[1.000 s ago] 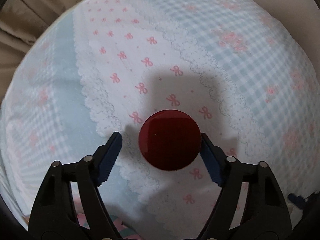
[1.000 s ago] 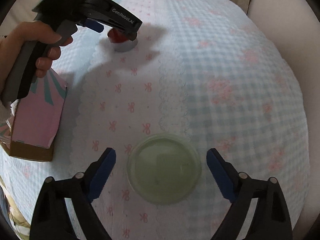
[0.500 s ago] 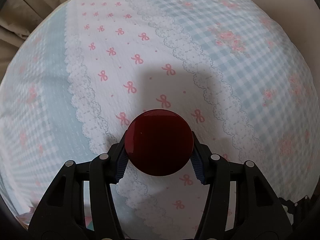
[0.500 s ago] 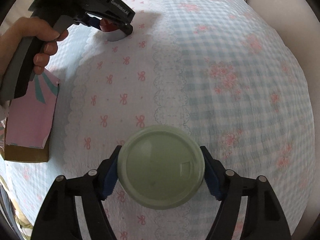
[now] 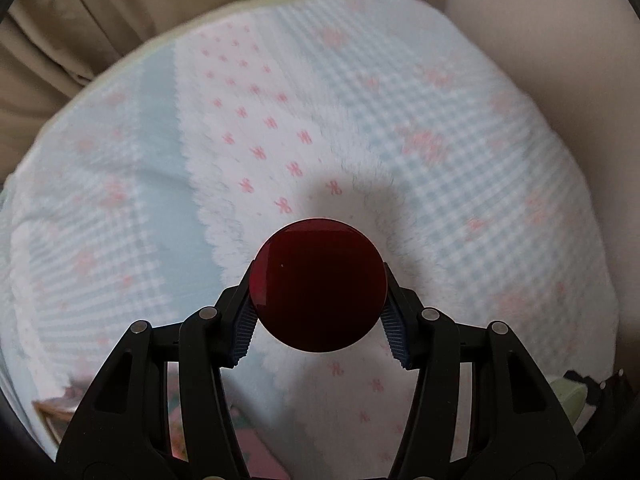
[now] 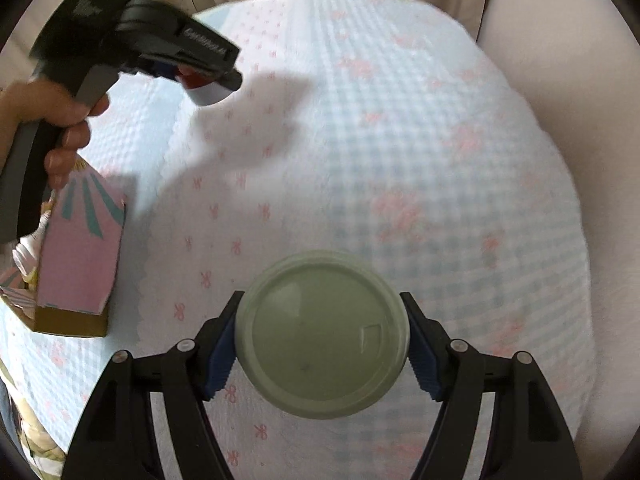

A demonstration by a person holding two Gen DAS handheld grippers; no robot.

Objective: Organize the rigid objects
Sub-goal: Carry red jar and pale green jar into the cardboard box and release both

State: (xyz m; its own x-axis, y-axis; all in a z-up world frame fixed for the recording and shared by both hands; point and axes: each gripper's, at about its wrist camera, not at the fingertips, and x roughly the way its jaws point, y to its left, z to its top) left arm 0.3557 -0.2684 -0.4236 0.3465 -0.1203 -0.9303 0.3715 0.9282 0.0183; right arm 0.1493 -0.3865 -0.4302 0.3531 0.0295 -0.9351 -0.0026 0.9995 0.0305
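A second ago both hand-held grippers stood wide open around their objects; half a second ago they closed, and now both objects are lifted clear of the surface.

The left hand-held gripper (image 5: pixel 318 312) clamps a round jar with a glossy dark red lid (image 5: pixel 318 285) between its blue ribbed pads. In the right wrist view the same jar (image 6: pixel 204 87) hangs in the air under the left tool, with its pale body showing below the lid and its shadow falling well apart from it on the cloth. The right hand-held gripper (image 6: pixel 322 354) holds a round container with a pale green plastic lid (image 6: pixel 322 334), its pads pressed against both sides of the lid rim.

The surface below is a table covered with a light blue and white gingham cloth with pink bows (image 6: pixel 400 160). The cloth is now blurred in both views, which suggests that both hands are moving.

At the left edge stands a pink cardboard box with teal stripes and a gold base (image 6: pixel 80 256).

I judge that the picking step is finished for both objects and that the carrying step is under way. The box is possibly the place to put them, but the pictures do not confirm this. Both grips are on round lids, so a slip or a turn is the main risk.
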